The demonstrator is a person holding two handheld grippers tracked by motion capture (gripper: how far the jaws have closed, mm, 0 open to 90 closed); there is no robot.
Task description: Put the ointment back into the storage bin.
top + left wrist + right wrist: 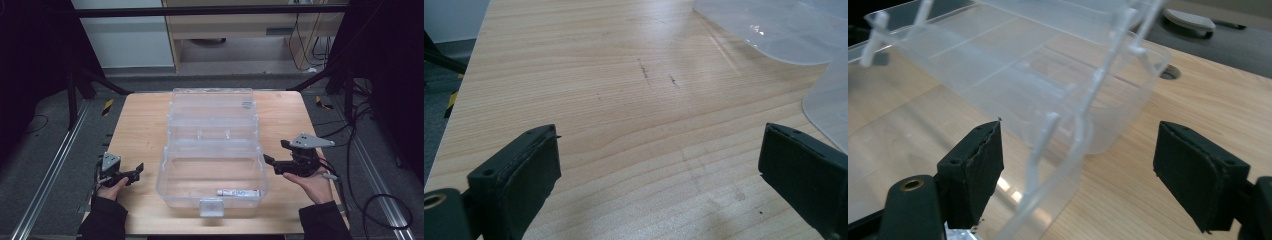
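From above, a wooden table (145, 125) stands in the middle of the room, and on it lies a clear plastic box (212, 172) with its lid (212, 107) thrown open toward the far side. Inside the near half of the box, close to the front wall, lies a small white tube (239, 192). At the front edge of the box there is a clear latch (211, 206). The left gripper (136, 171) is held by the person's left hand (111, 189) just beside the left wall of the box, not touching it. The right gripper (270, 162) is in the right hand (312, 185), with a grey three-cornered plate (311, 141) on top; its tip is very near the right wall of the box, and I cannot tell if it touches.

In the left gripper view, the two black jaws stand wide apart over the bare wood of the table (624, 100), with nothing between them. The left gripper (659, 165) is released. A rounded corner of the clear plastic box (774, 30) shows at the upper right.

In the right gripper view, the right gripper (1075, 165) is also released, its jaws far apart. The rim of the clear plastic box (1068, 150) runs up between the jaws, nearer to the left one, but neither jaw presses on it. Behind it the table (1198, 95) continues.
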